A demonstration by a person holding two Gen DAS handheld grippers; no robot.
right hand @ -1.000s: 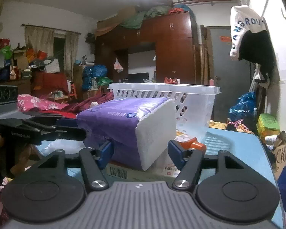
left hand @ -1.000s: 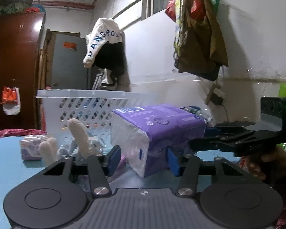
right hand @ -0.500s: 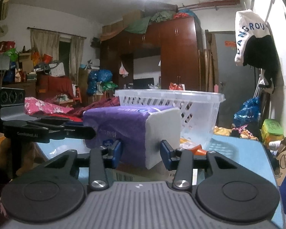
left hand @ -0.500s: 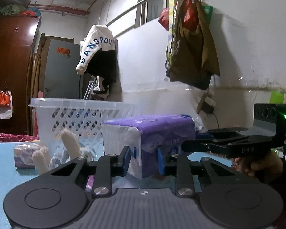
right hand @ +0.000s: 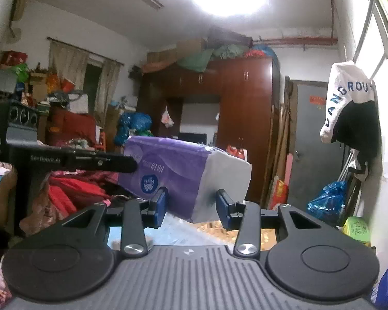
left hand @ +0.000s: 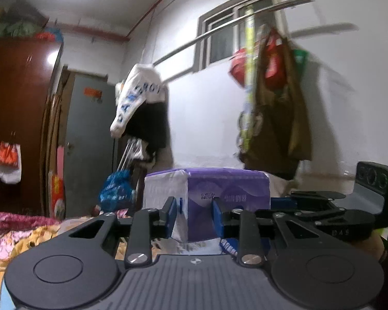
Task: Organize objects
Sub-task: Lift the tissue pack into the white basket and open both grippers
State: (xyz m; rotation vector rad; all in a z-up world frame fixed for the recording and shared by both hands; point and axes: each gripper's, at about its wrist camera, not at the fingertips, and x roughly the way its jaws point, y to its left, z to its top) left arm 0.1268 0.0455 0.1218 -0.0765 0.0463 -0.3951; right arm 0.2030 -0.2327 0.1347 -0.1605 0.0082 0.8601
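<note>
A purple and white tissue pack (left hand: 207, 196) is held in the air between both grippers. My left gripper (left hand: 194, 214) is shut on one end of it. My right gripper (right hand: 191, 205) is shut on the other end of the pack (right hand: 186, 173). The right gripper's body (left hand: 323, 211) shows at the right of the left wrist view, and the left gripper's body (right hand: 64, 159) shows at the left of the right wrist view. The pack is tilted, lifted well above the table. The basket is out of view.
A wall with hanging bags (left hand: 274, 108) and a white and black garment (left hand: 142, 108) is ahead in the left wrist view. A brown wardrobe (right hand: 245, 118) and a grey door (right hand: 310, 139) stand behind. A strip of blue table (right hand: 168, 232) shows under the right gripper.
Both grippers closed on the tissue pack and lifted it up from the table. The white basket and the table items dropped out of both views.
</note>
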